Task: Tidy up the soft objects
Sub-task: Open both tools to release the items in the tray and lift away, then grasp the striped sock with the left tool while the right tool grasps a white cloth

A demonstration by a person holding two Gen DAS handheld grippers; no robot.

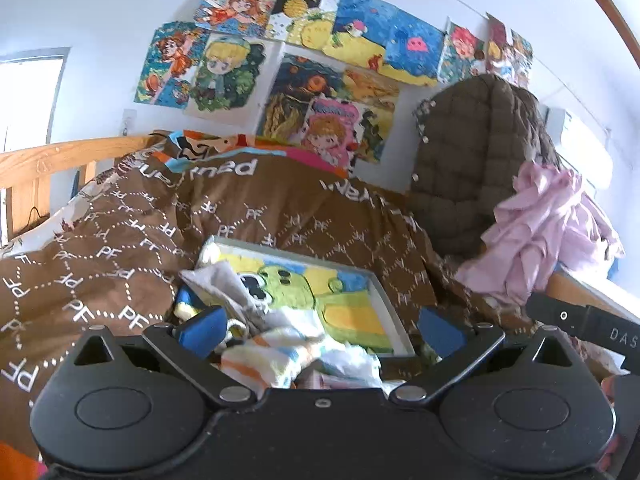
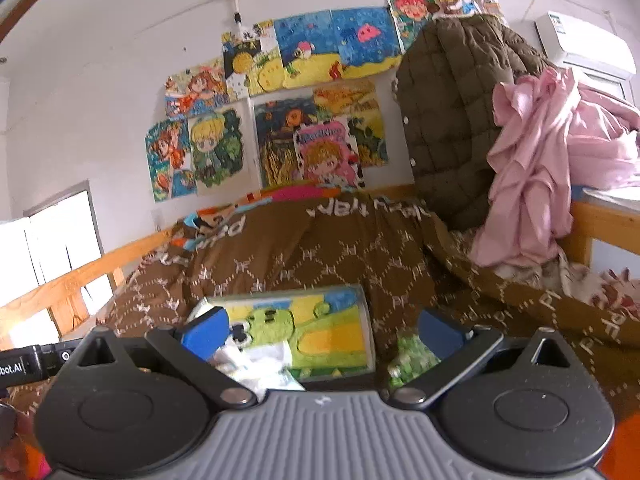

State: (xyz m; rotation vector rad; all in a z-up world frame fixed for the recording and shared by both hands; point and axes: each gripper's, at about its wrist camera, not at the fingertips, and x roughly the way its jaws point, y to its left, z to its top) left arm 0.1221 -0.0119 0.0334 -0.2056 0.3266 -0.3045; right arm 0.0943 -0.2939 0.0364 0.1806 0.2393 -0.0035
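Note:
A heap of small soft cloths, striped and grey-white (image 1: 276, 340), lies on a framed painting of a green creature (image 1: 344, 300) on the brown patterned duvet (image 1: 120, 240). My left gripper (image 1: 322, 328) is open, its blue pads on either side of the heap, touching nothing I can see. My right gripper (image 2: 320, 334) is open above the same painting (image 2: 320, 336); white cloths (image 2: 256, 364) lie by its left pad and a green soft item (image 2: 412, 356) by its right pad.
A brown quilted jacket (image 1: 472, 160) and a pink garment (image 1: 540, 232) hang over the wooden rail at the right. A wooden bed rail (image 1: 60, 156) runs at the left. Colourful pictures (image 1: 300, 60) cover the wall. The right gripper's body (image 1: 580, 320) shows at the right edge.

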